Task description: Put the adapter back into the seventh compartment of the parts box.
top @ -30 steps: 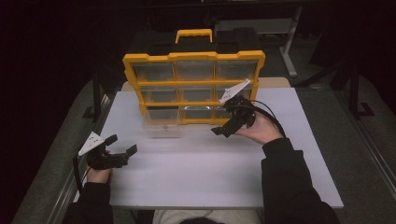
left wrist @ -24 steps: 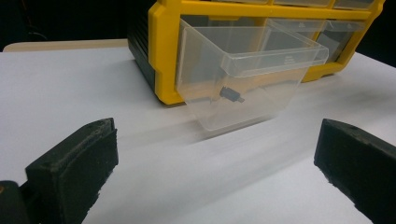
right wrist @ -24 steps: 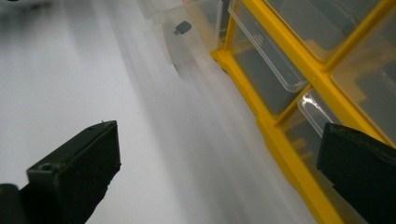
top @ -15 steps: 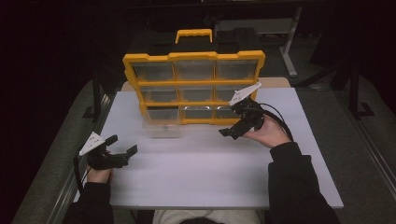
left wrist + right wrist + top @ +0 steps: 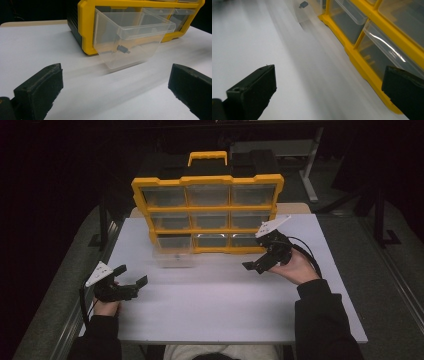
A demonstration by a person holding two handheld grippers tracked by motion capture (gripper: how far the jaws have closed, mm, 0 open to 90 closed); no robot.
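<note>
Standing upright near the far edge of the white tabletop (image 5: 220,305) is a yellow plastic organiser case with three rows of clear drawers (image 5: 207,215), its yellow carry handle on top. From its bottom-left compartment a clear plastic drawer (image 5: 130,42) is pulled partway out, its front lip tipped forward and down toward the tabletop. Inside it lies a small dark bolt-like part (image 5: 123,49), resting against the drawer's slanted front wall.

At the near-left corner of the tabletop the left gripper (image 5: 131,275) rests low, held in a hand at the edge, with its black jaws spread wide and nothing between them. It faces the pulled-out drawer across a bare stretch of tabletop, well apart from it, with nothing standing between.

The right gripper (image 5: 256,266) is held above the tabletop just in front of the case's bottom-right drawers, near them but not touching. Its jaws also stand wide apart and empty. In the right gripper view the yellow lower frame of the case runs close along one jaw, and the pulled-out drawer with the dark part sits farther along the case front.

Beyond the far edge, dark metal stand legs (image 5: 312,167) rise behind the case.
</note>
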